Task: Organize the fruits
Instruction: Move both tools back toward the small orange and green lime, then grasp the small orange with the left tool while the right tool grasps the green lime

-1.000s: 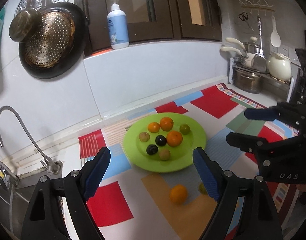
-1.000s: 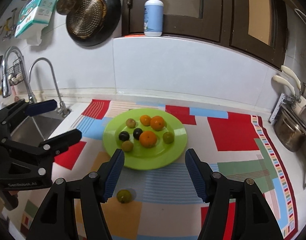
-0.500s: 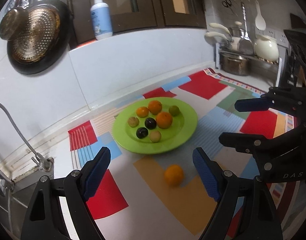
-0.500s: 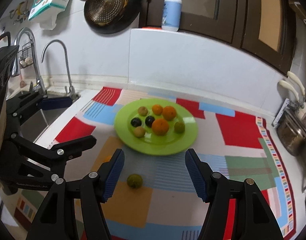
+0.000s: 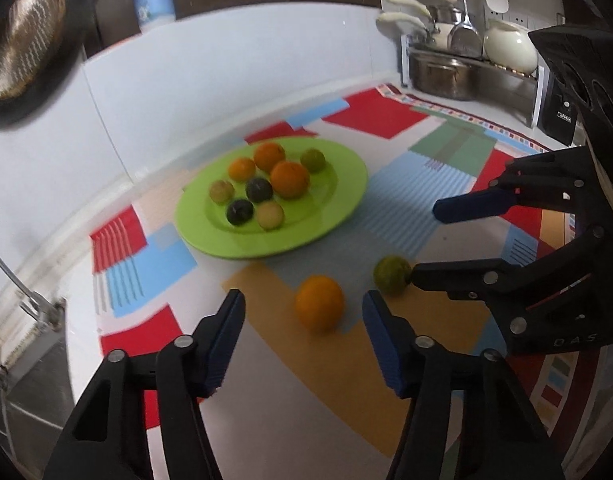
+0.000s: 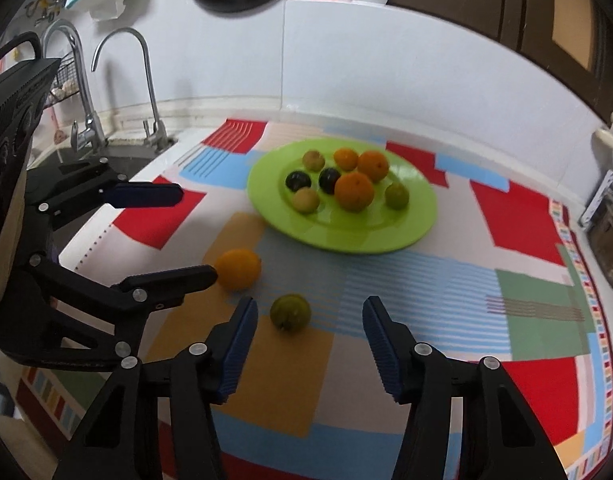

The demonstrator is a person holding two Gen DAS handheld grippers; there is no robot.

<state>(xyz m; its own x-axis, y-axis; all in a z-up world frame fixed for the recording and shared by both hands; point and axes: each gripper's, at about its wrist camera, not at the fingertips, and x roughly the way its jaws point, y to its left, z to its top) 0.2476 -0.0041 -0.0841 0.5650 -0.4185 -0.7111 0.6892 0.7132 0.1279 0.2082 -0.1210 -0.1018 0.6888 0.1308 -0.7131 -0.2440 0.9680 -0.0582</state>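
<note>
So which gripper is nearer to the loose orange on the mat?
Left. The left gripper is open right in front of the orange; the right gripper is open around the green fruit beside it.

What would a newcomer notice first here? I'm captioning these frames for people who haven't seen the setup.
The bright green plate stands out at the middle of the patchwork mat, holding eight small fruits. In front of it, two strays lie on the mat: an orange fruit just ahead of the open left claw and a green fruit between the fingers of the open right claw.
</note>
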